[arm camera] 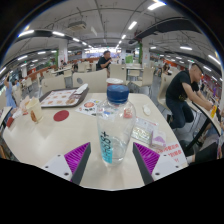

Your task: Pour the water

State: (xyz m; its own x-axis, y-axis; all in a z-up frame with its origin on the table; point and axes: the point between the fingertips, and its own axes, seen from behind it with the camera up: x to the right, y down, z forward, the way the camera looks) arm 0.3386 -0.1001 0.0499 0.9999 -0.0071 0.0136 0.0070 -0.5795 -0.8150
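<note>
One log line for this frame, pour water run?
phase: pre-grasp | gripper: open | bottle: upright on table, blue cap on, between fingers

Bright canteen hall, ceiling strip lights [131, 25], pale tables [60, 140].

The bottle [114, 122] standing between the tool's [112, 160] spread fingers is clear, glossy plastic, with a smooth blue plastic cap [118, 93]. The finger pads [78, 156] look matt purple with a ridged, grippy texture, set on dark, dull finger bodies. The tabletop [60, 135] is a pale, smooth surface with a soft sheen. Flat printed paper sheets [166, 146] lie toward its right edge.
</note>
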